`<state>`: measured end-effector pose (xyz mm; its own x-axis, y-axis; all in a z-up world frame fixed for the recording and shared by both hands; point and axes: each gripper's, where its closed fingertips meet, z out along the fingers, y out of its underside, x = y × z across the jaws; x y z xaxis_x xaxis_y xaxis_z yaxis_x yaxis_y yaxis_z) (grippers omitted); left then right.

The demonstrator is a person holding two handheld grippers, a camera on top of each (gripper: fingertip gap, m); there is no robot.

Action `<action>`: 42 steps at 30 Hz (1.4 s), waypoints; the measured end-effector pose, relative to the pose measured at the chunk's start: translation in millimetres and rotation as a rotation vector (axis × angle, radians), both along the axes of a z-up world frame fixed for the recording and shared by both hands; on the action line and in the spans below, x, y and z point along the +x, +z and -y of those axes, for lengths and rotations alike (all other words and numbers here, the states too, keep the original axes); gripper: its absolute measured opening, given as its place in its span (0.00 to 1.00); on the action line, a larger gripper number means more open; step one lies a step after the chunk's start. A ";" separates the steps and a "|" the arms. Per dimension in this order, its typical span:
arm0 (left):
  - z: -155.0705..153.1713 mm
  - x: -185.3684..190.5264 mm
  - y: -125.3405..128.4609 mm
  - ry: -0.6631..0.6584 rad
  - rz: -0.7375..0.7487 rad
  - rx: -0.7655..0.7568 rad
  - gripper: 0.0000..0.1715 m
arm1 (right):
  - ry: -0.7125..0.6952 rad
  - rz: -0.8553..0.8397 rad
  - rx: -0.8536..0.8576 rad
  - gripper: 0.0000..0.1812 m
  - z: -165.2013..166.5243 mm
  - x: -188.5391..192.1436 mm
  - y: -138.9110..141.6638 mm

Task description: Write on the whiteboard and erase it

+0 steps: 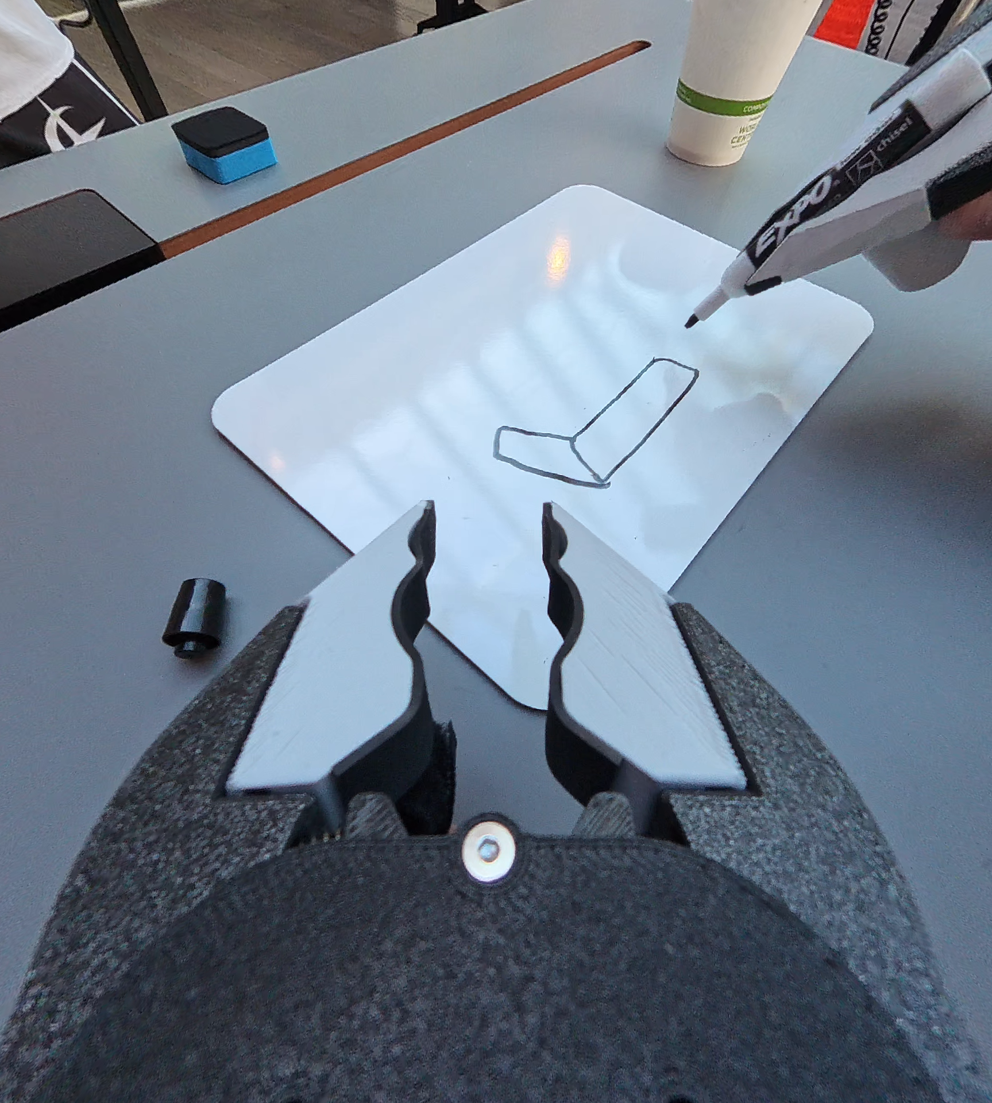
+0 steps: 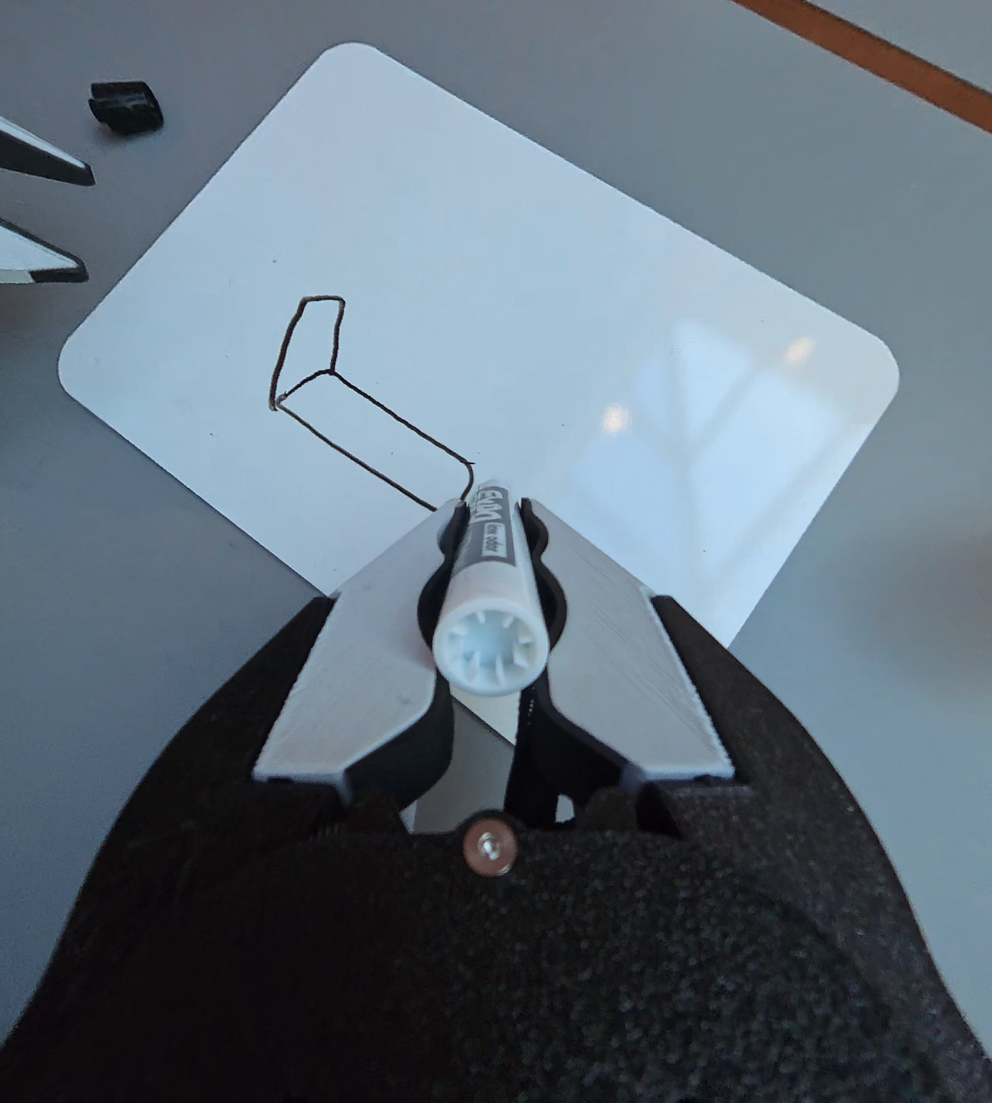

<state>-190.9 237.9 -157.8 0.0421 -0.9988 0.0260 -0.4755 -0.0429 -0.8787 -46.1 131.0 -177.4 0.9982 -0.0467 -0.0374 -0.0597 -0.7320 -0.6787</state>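
A small white board [image 1: 422, 370] [image 2: 481, 268] lies on the grey table, with a black L-shaped outline [image 1: 595, 424] [image 2: 326, 382] drawn on it. My right gripper [image 2: 492, 506] is shut on an uncapped black dry-erase marker [image 2: 490, 591] [image 1: 792, 221]; its tip hangs just above the board, past the drawing's far end. My left gripper [image 1: 488, 506] is open and empty, hovering over the board's near corner. It also shows at the left edge of the right wrist view [image 2: 83, 224]. The marker's black cap [image 1: 195, 618] [image 2: 125, 107] lies on the table left of the left gripper.
A blue and black eraser block [image 1: 225, 143] sits at the back left. A white paper cup [image 1: 732, 77] stands at the back right. A brown slot [image 1: 398, 149] runs across the table. A dark flat panel [image 1: 34, 256] lies at the far left. A person in white stands behind.
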 end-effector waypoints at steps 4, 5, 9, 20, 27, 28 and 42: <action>1.9 0.6 -5.4 -0.007 -0.017 0.000 0.21 | 0.029 0.012 -0.021 0.10 -5.5 -3.9 -1.2; 2.4 0.7 -6.1 -0.009 -0.020 -0.002 0.21 | 0.035 0.009 -0.026 0.10 -6.5 -4.8 -1.1; 4.5 0.6 -6.3 -0.016 -0.020 -0.006 0.21 | 0.047 -0.001 -0.046 0.10 -10.6 -7.9 -5.5; 4.0 -0.2 -5.8 -0.014 -0.018 -0.010 0.21 | 0.024 -0.045 -0.079 0.10 -9.9 -8.2 -12.7; 3.2 -1.0 -4.6 -0.012 -0.015 -0.010 0.21 | 0.024 -0.040 -0.085 0.10 -12.8 -5.9 -12.8; 3.1 -1.1 -4.1 -0.012 -0.013 -0.010 0.21 | 0.020 -0.039 -0.086 0.10 -13.3 -5.0 -12.7; 1.7 5.1 -6.6 -0.007 -0.015 -0.014 0.21 | 0.040 -0.035 -0.101 0.10 -29.7 -3.3 -12.7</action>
<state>-185.8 236.2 -164.4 0.0355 -0.9986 0.0393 -0.4887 -0.0517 -0.8709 -49.4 160.7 -190.1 0.9975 -0.0116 -0.0692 -0.0509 -0.7990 -0.5992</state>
